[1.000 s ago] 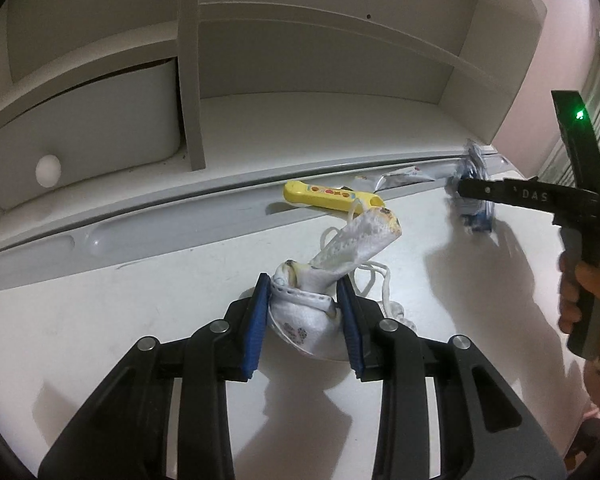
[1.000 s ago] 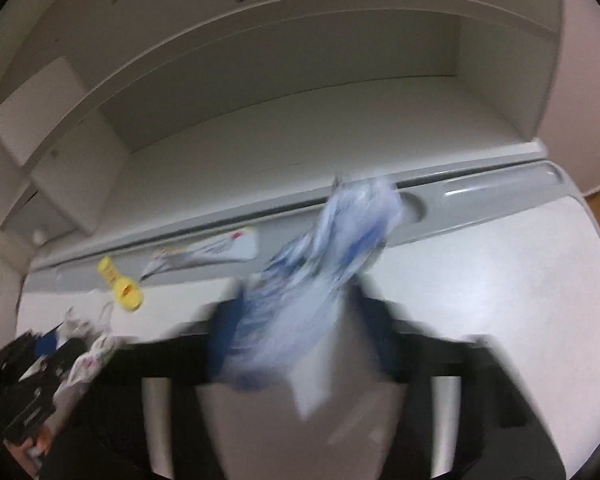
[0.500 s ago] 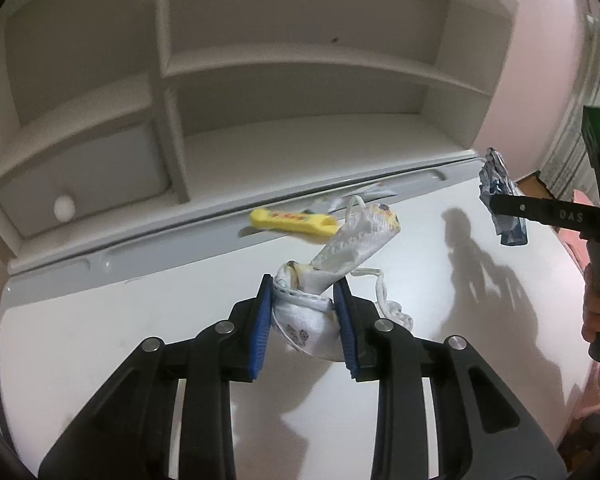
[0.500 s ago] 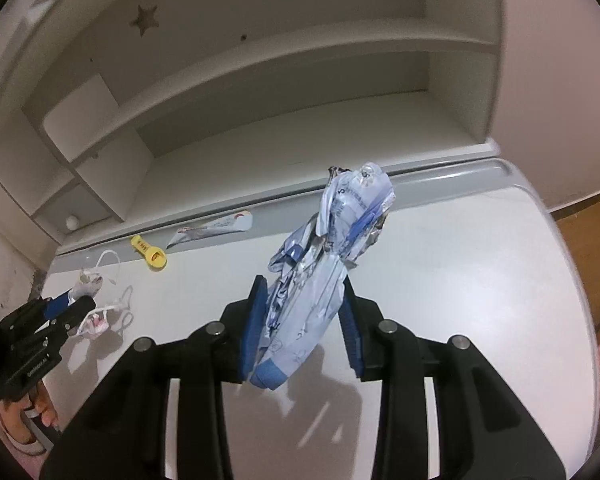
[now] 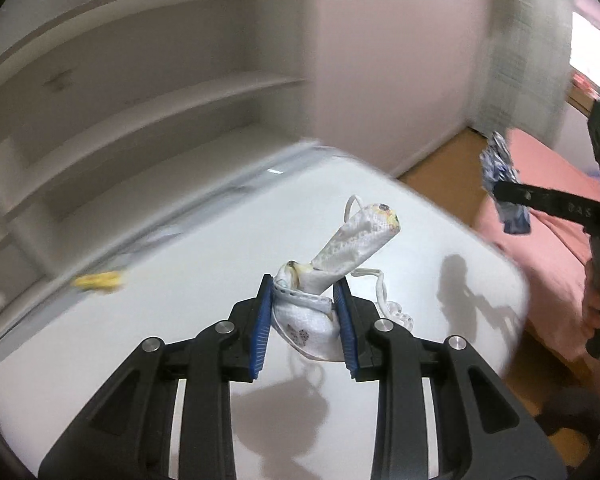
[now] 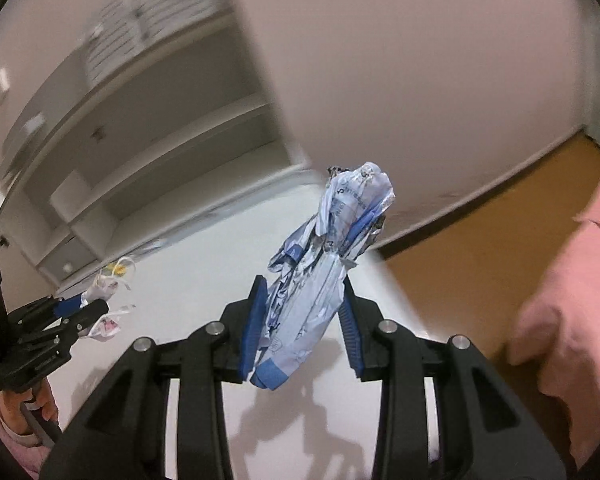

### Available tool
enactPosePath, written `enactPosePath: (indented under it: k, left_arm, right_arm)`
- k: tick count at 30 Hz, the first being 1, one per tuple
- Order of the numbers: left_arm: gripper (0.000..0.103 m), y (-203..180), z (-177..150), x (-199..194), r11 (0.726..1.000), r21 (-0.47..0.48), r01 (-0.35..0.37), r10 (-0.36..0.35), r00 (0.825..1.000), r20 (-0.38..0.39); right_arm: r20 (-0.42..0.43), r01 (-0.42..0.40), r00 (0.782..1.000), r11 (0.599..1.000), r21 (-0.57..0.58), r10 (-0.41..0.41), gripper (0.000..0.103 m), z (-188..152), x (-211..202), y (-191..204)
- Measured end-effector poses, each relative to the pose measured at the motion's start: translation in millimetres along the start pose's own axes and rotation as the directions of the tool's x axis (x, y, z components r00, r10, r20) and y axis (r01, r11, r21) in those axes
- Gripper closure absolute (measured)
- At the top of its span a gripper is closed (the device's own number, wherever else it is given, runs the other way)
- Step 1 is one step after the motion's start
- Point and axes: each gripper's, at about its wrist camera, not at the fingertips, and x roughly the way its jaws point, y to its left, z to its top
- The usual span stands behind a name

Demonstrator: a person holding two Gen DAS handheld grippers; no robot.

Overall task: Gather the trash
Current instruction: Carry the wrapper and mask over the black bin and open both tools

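Note:
My left gripper (image 5: 303, 300) is shut on a crumpled white face mask (image 5: 340, 256) with ear loops hanging, held above the white desk (image 5: 180, 320). My right gripper (image 6: 302, 308) is shut on a crumpled blue and white plastic wrapper (image 6: 320, 264), held above the desk's right end. The right gripper with its wrapper (image 5: 504, 184) also shows in the left wrist view at far right. The left gripper with the mask (image 6: 100, 308) shows in the right wrist view at far left.
A yellow item (image 5: 98, 280) and a flat wrapper lie at the back of the desk by the white shelf unit (image 5: 140, 120). To the right are wooden floor (image 6: 480, 260) and a pink bed (image 5: 556, 220). The views are blurred.
Both grippers have swung to the right with their trash, away from the shelf unit. The desk's right edge, floor and pink bed have come into view.

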Motion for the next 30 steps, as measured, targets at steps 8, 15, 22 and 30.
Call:
enactPosePath:
  k: [8, 15, 22, 30]
  left_arm:
    - [0.074, -188.6, -22.8, 46.9, 0.923, 0.185, 0.338, -0.304, 0.934, -0.189]
    - [0.074, -279.2, -78.4, 114.6, 0.867, 0.212, 0.451, -0.349, 0.852, -0.390]
    - [0.074, -296.3, -125.9, 201.1, 0.893, 0.205, 0.401, -0.254, 0.824, -0.506]
    - [0.074, -301.6, -139.7, 228.2, 0.900, 0.161, 0.405, -0.255, 0.788, -0.560]
  right_arm:
    - [-0.098, 0.144, 0.986, 0.984, 0.100, -0.135, 0.067, -62.9, -48.5, -132.2]
    - [-0.386, 0.140, 0.922, 0.958, 0.249, -0.034, 0.067, -151.3, 5.1, -210.5]
    - [-0.540, 0.166, 0.841, 0.936, 0.309, 0.029, 0.067, -211.7, 56.9, -247.3]
    - [-0.570, 0.148, 0.818, 0.930, 0.337, 0.077, 0.067, -219.6, 72.6, -243.4]
